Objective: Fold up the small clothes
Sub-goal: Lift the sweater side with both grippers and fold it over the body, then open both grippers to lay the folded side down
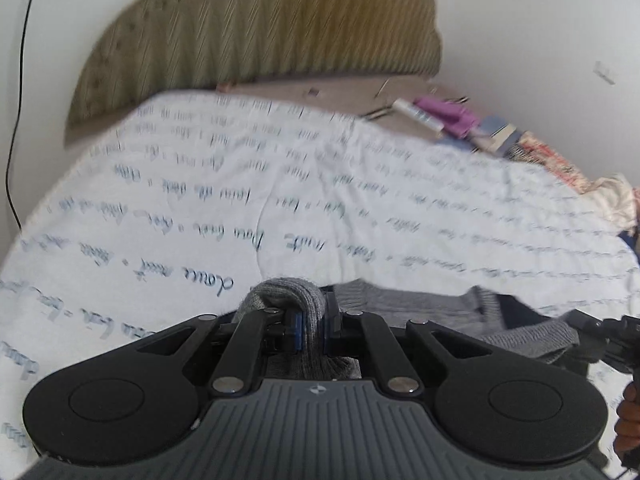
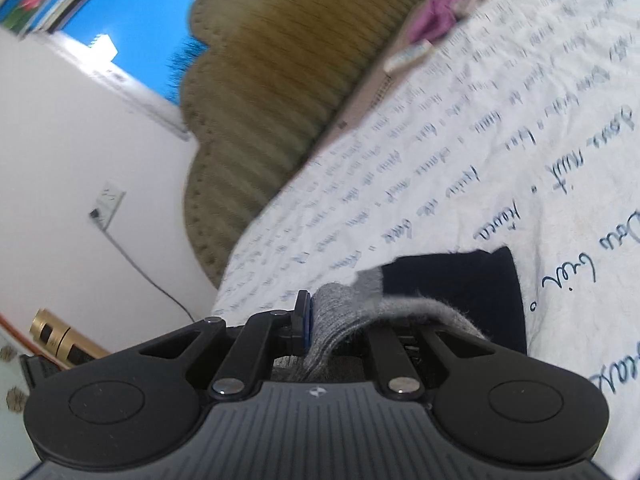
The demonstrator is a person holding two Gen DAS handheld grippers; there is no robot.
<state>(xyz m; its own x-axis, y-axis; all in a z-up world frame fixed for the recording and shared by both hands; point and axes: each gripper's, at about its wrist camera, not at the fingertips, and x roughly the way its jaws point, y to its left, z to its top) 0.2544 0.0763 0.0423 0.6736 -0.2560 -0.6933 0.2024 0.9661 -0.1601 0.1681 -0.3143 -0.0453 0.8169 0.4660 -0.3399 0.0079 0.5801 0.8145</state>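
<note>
Low in the left wrist frame, the left gripper (image 1: 311, 322) was closed on a bunched fold of the small grey knitted garment with a dark navy part (image 1: 420, 312), and the right gripper (image 2: 340, 320) pinched another grey edge the same way. Held at two points, probably to keep an edge taut for a fold, the garment hung just over the white bedspread printed with blue script (image 1: 280, 200). Beyond, at upper centre, stood an olive ribbed headboard (image 1: 260, 32).

I see the knit garment (image 1: 420, 304) lying on the bedsheet (image 1: 280, 184), headboard (image 1: 260, 36) behind, clutter (image 1: 452, 120) heaped at the far right.
</note>
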